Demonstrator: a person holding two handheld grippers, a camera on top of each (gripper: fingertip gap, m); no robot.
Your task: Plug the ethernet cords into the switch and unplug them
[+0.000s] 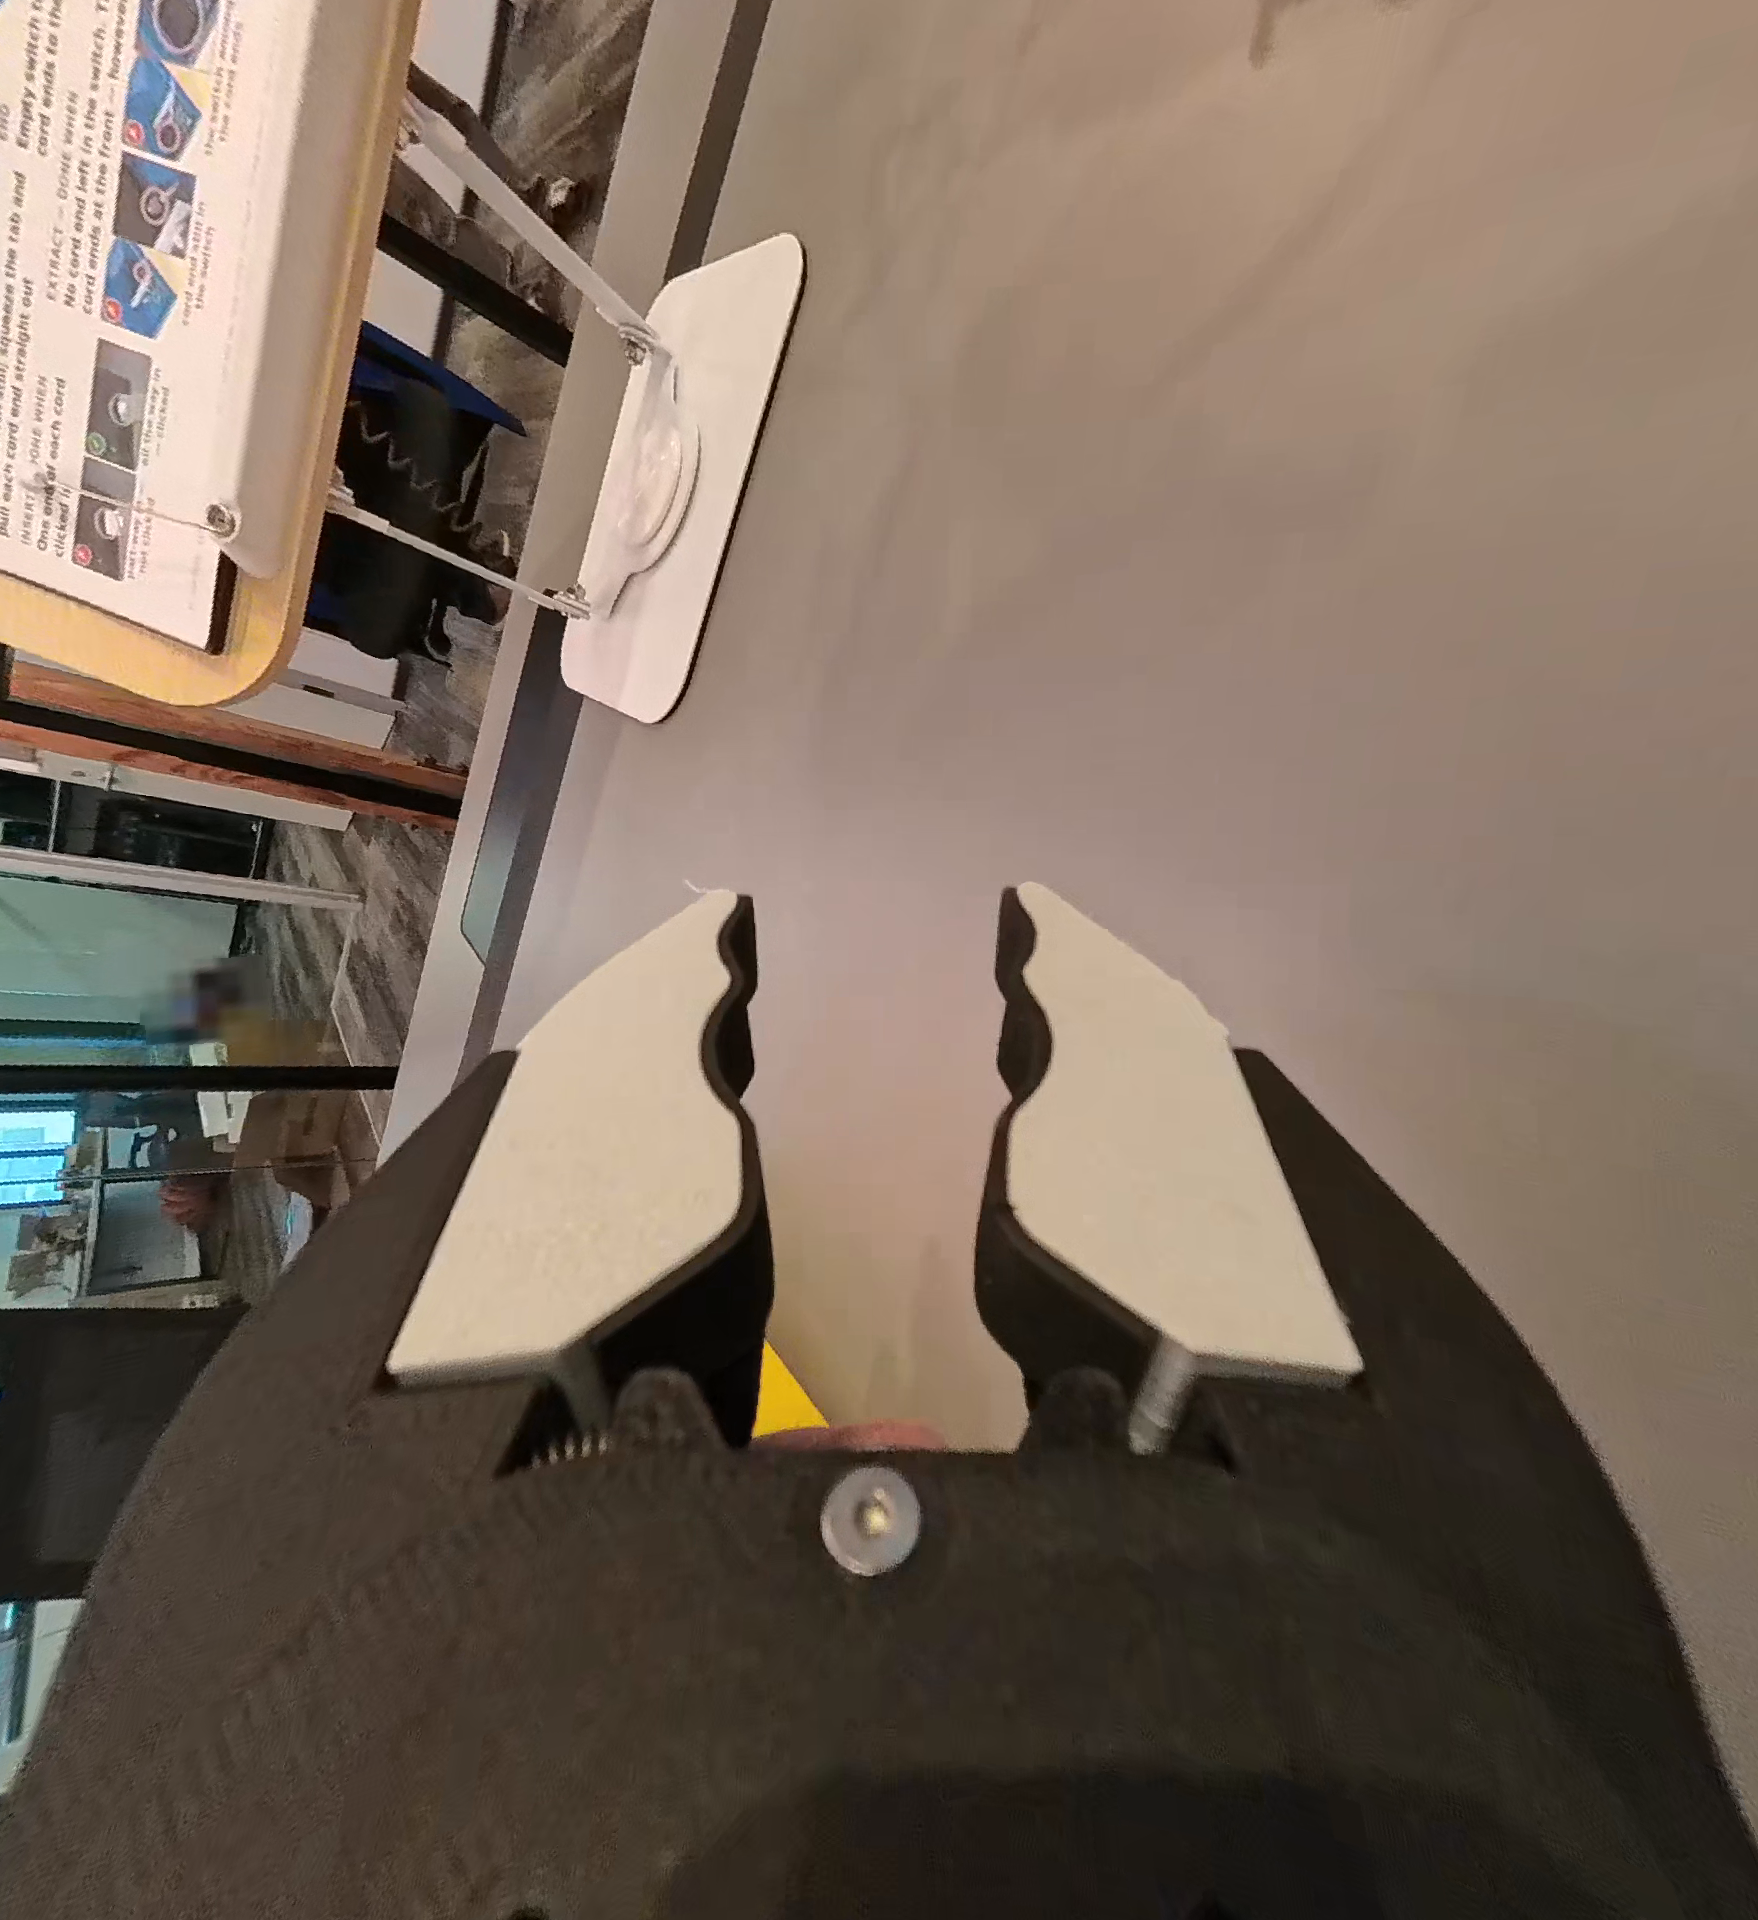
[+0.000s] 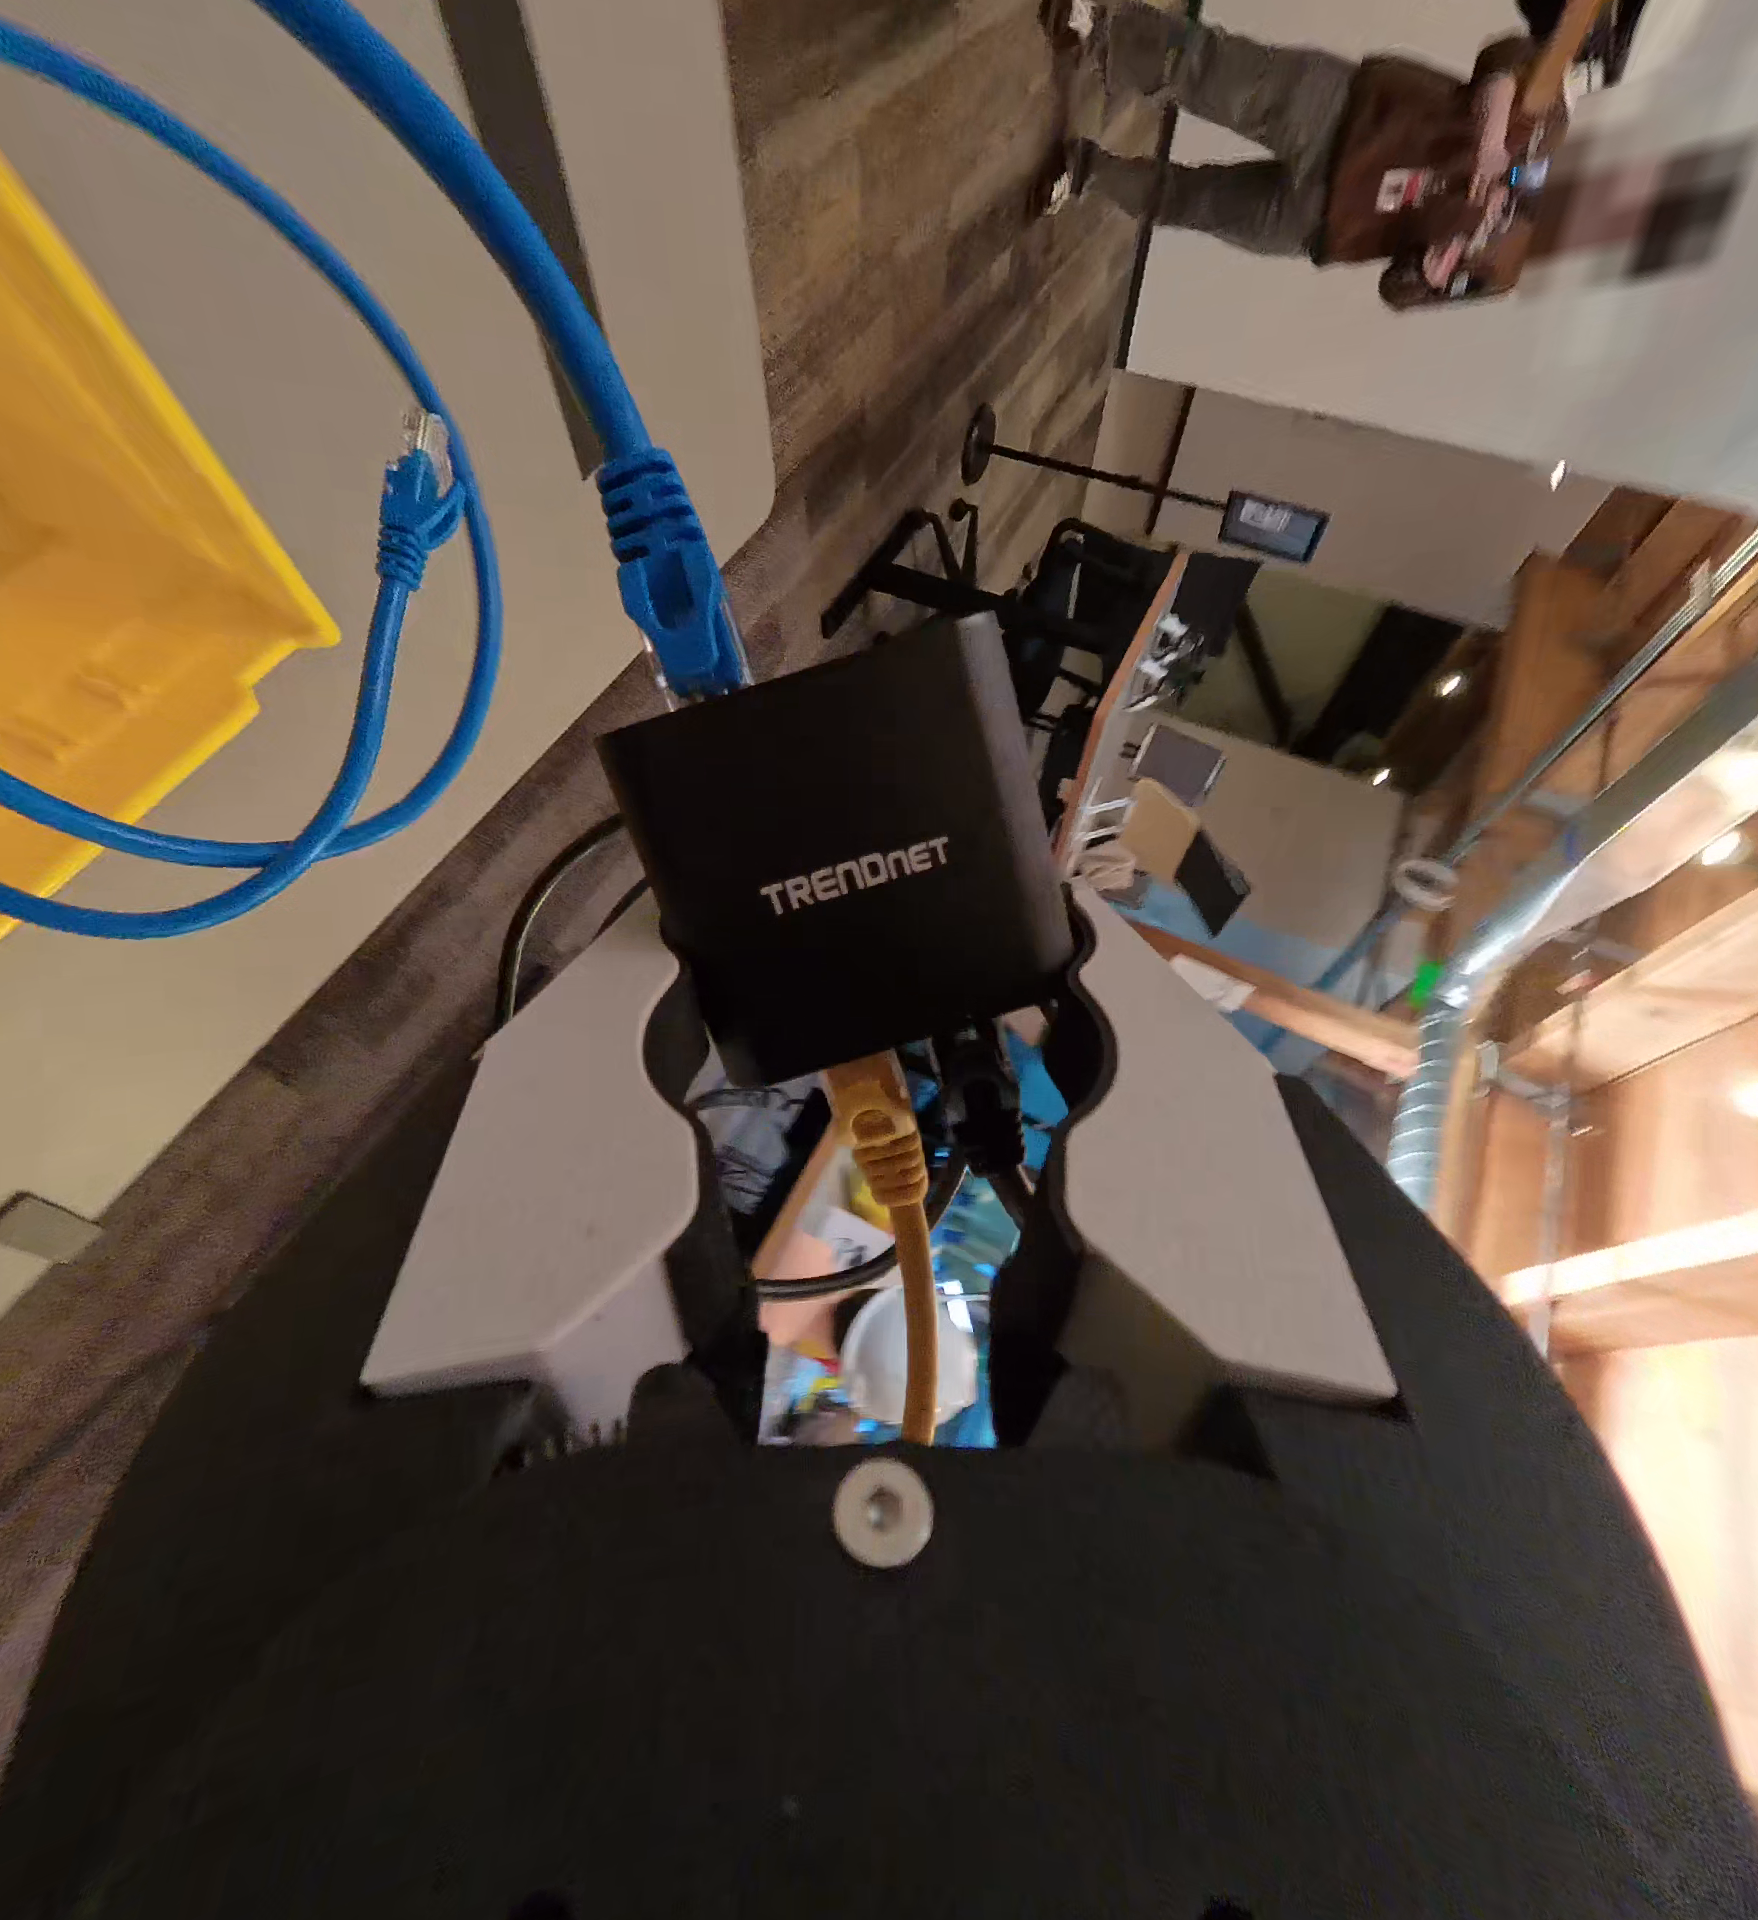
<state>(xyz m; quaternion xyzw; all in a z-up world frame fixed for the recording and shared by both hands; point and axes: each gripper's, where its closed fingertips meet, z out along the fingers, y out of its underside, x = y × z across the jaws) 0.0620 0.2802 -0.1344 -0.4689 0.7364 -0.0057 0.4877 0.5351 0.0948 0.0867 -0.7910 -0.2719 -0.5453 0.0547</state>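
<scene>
Grey desk [image 1: 1270,520] is filling the left wrist view, where the left tongs [image 1: 875,914] are hanging wide and empty. Right tongs [image 2: 875,966] are clamping the black switch [image 2: 844,831]; a blue cord [image 2: 662,551] is entering it at 11 o'clock, a yellow cord [image 2: 890,1143] at 6 o'clock, and a yellow bin [image 2: 75,571] is sitting at 9 o'clock.

Open office workspace, desks [image 2: 1270,821], glass partitions [image 1: 75,966], exposed ducting [image 2: 1446,997]

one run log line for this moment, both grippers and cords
left gripper: open, empty | right gripper: shut on switch | blue cord: one end plugged, other loose | yellow cord: plugged
</scene>
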